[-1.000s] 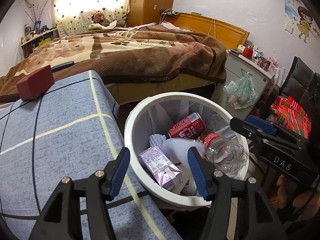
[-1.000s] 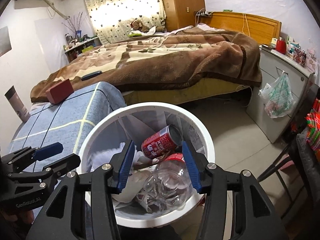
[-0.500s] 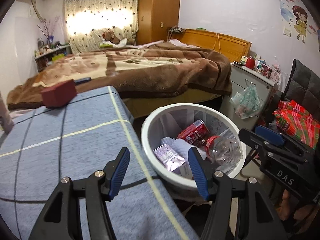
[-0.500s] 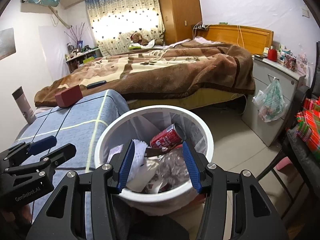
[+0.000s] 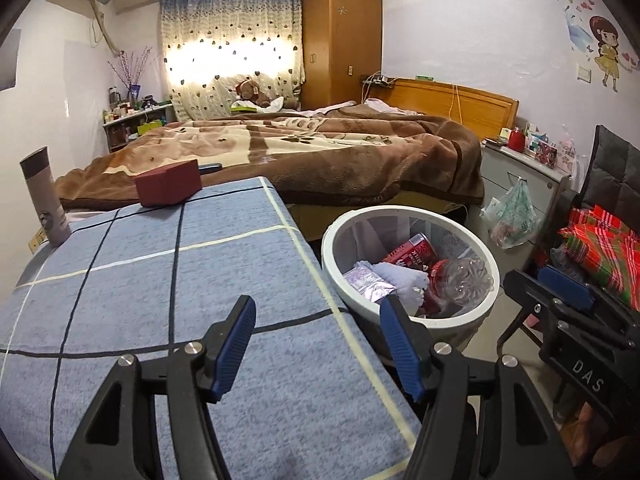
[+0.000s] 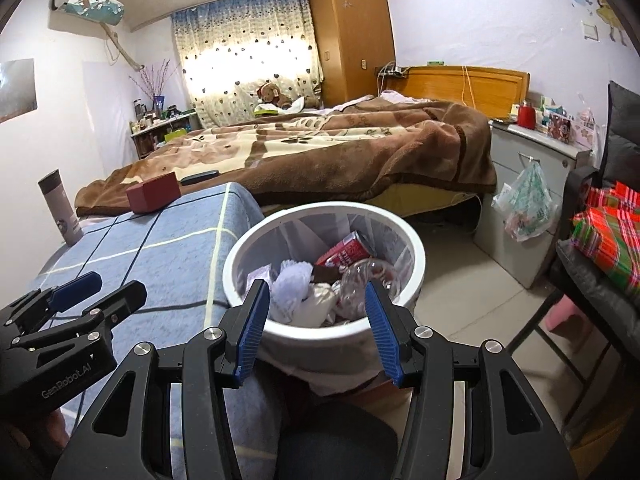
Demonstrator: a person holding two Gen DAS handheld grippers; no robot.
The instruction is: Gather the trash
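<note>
A white round trash bin (image 5: pixel 472 238) (image 6: pixel 416 248) stands on the floor beside a blue-covered table (image 5: pixel 160 280). It holds a red can (image 5: pixel 412 254) (image 6: pixel 346 250), a clear plastic bottle (image 5: pixel 464 280), a purple carton (image 5: pixel 368 282) and white tissue (image 6: pixel 294 284). My left gripper (image 5: pixel 318 340) is open and empty above the table's right edge. My right gripper (image 6: pixel 316 326) is open and empty, above the bin's near rim. Each gripper shows in the other's view, the right one at the right of the left wrist view (image 5: pixel 560 304) and the left one at the left of the right wrist view (image 6: pixel 80 292).
A dark red box (image 5: pixel 168 188) and a grey tumbler (image 5: pixel 44 200) sit at the table's far side. A bed with a brown blanket (image 5: pixel 320 148) lies behind. A grey cabinet with a hanging plastic bag (image 5: pixel 514 212) and a chair with a plaid bag (image 5: pixel 604 252) stand to the right.
Both grippers have pulled up and back from the bin, which now looks smaller and farther. More of the blue table and room is in view. Both stay open and empty.
</note>
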